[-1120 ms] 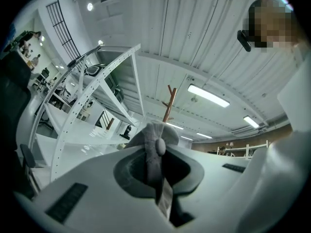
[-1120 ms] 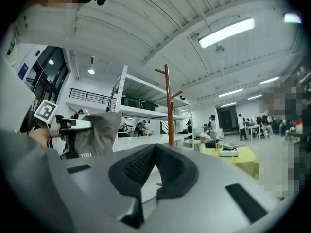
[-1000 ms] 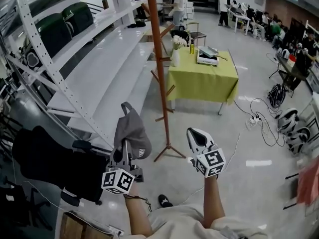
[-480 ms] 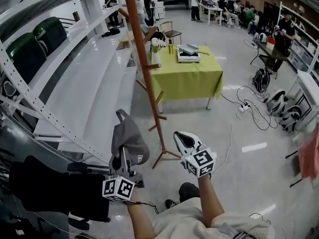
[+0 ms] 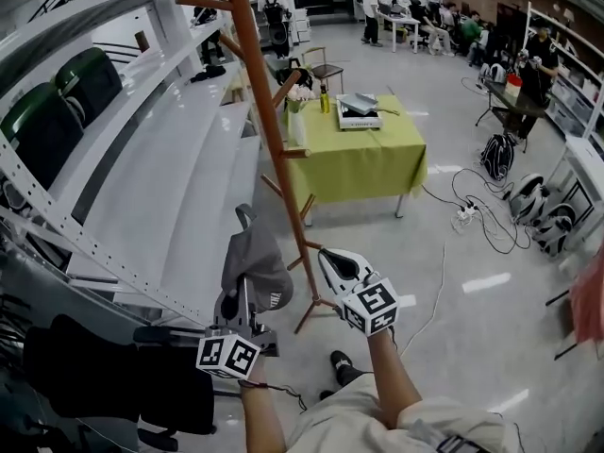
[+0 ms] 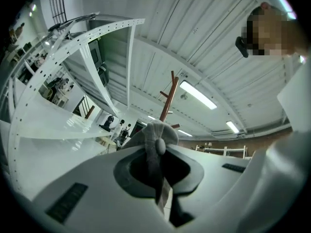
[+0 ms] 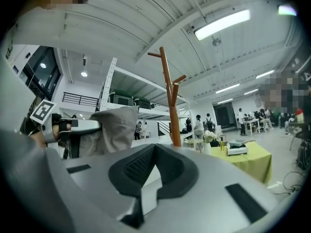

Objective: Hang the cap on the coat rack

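A grey cap (image 5: 255,260) hangs upright from my left gripper (image 5: 242,295), which is shut on its fabric; in the left gripper view the cap (image 6: 156,141) is pinched between the jaws. The brown wooden coat rack (image 5: 267,130) stands just beyond and right of the cap, with pegs sticking out along its pole. The rack's top (image 6: 167,97) shows above the cap. My right gripper (image 5: 332,262) is held level beside the rack's base, jaws together and holding nothing. From it I see the rack (image 7: 170,101) ahead and the cap (image 7: 112,129) at the left.
White metal shelving (image 5: 142,168) runs along the left. A table under a yellow-green cloth (image 5: 368,154) stands behind the rack with a vase and boxes on it. A black chair (image 5: 104,385) is at lower left. Cables (image 5: 477,217) and bags lie right; people stand at the back.
Both grippers have moved forward together towards the coat rack, the cap still in the left one. The rack's base is now close to the right gripper.
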{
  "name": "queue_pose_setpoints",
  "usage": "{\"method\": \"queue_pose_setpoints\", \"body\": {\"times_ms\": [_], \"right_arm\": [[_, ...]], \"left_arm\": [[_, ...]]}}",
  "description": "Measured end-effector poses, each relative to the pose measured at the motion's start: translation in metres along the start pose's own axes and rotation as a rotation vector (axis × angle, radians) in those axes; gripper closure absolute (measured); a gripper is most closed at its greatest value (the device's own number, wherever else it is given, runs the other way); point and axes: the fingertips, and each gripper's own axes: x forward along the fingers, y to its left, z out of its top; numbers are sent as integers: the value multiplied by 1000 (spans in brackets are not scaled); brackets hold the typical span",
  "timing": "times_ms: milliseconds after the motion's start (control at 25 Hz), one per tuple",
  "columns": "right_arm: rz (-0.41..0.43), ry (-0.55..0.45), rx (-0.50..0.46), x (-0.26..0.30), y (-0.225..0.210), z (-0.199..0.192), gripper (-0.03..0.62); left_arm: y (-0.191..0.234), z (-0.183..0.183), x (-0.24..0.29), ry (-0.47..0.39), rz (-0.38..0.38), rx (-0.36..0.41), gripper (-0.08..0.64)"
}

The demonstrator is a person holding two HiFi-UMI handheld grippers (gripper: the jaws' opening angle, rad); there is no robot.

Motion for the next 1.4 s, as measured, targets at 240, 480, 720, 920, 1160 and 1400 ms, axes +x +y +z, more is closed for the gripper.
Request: {"method": "queue_pose_setpoints", "body": {"times_ms": [240, 480, 720, 920, 1160, 1400], "right_arm": [[29, -23, -22, 16, -3, 14, 588], [70, -37, -56, 39, 3, 28, 588], [102, -61, -62, 58, 6, 41, 588], [114, -48, -87, 67, 6, 45, 588], [114, -69, -88, 80, 0, 59, 588], [155, -74, -94, 95, 11, 71, 588]], "left_arm": [[-6, 9, 19, -2, -57, -9, 541], [-2, 38, 40, -21, -70, 83, 541], [-9, 78, 65, -81, -126, 128, 541], [-11, 110, 81, -133, -157, 163, 541], [-12, 157, 98, -179, -186, 217, 541], [-27, 220, 117, -237, -225, 283, 541]]}}
